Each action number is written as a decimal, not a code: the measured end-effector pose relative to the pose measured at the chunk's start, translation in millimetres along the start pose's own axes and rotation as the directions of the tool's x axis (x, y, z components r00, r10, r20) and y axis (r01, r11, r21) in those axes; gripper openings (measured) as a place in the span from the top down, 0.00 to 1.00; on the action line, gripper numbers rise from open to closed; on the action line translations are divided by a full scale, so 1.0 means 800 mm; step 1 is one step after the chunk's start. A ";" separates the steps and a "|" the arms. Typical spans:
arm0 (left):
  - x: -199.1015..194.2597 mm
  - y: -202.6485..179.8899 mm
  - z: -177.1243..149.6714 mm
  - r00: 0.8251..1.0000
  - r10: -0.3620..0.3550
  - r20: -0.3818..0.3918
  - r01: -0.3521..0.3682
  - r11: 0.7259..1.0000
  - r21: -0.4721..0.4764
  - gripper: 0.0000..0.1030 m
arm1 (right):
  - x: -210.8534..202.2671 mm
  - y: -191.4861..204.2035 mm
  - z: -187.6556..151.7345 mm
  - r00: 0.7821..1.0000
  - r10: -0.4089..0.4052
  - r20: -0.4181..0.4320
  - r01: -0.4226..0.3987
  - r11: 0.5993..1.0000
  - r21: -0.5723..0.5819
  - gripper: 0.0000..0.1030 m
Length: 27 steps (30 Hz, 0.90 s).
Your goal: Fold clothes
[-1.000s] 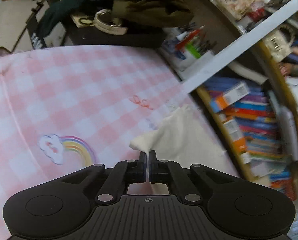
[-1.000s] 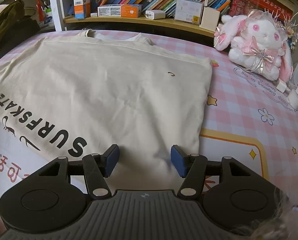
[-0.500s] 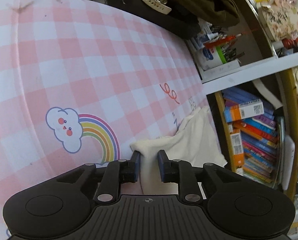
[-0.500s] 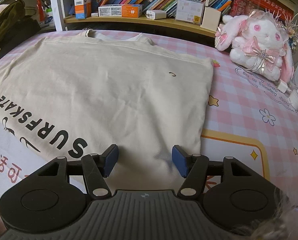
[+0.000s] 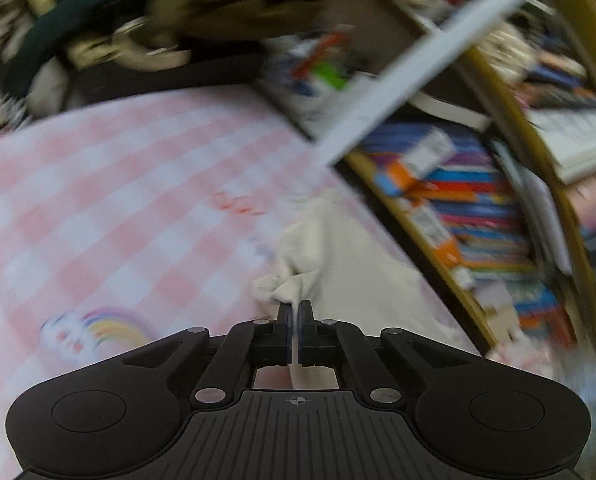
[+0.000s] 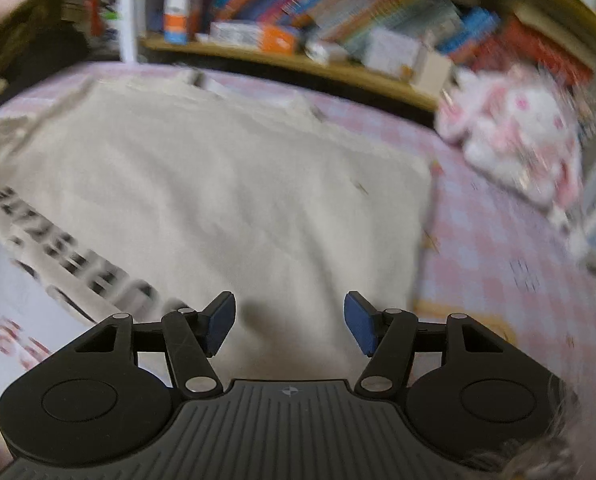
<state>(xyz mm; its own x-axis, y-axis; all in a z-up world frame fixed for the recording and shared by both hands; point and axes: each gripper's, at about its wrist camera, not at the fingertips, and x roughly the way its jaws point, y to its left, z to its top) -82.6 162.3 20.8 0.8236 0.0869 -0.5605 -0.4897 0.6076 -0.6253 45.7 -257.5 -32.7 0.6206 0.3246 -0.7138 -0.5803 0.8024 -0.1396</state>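
Cream cotton, soft and light, a T-shirt [image 6: 218,184] with black lettering lies spread over a pink checked table cover [image 5: 110,184], its printed part at nine o'clock in the right wrist view and its far edge toward the bookshelf [image 6: 282,60] at twelve. The left gripper [image 5: 295,312] has its jaws pressed together on a bunched corner of the cloth, which drapes away toward two o'clock. The right gripper [image 6: 290,320] hovers over the near hem with jaws wide apart, holding nothing. Such fabric looks limp and likely to sag and crease, so corners and hems seem the surest holds. Count: one shirt, two grippers, one plush rabbit [image 6: 514,128] at two o'clock; both views are blurred.
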 end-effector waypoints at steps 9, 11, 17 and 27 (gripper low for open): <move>0.011 -0.012 0.016 0.986 -0.122 -0.113 0.135 0.984 0.112 0.99 | -0.018 0.173 0.087 0.930 0.342 0.133 -0.297 0.915 -0.274 0.41; 0.012 -0.010 0.017 0.978 -0.149 -0.147 0.169 0.977 0.129 0.99 | -0.016 0.212 0.102 0.916 0.381 0.127 -0.326 0.890 -0.319 0.40; 0.021 -0.014 0.020 0.950 -0.192 -0.248 0.246 0.947 0.207 0.99 | 0.002 0.303 0.130 0.905 0.415 0.094 -0.348 0.848 -0.399 0.40; 0.029 0.001 0.039 0.908 -0.248 -0.338 0.332 0.918 0.219 0.91 | 0.031 0.343 0.144 0.942 0.327 0.076 -0.287 0.902 -0.322 0.95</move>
<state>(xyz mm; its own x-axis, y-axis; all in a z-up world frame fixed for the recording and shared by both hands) -55.4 189.3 24.1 0.7726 -0.3383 -0.5373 -0.1136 0.7590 -0.6412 -37.0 28.3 -9.4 0.4352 0.6059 -0.6660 -0.8714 0.4694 -0.1424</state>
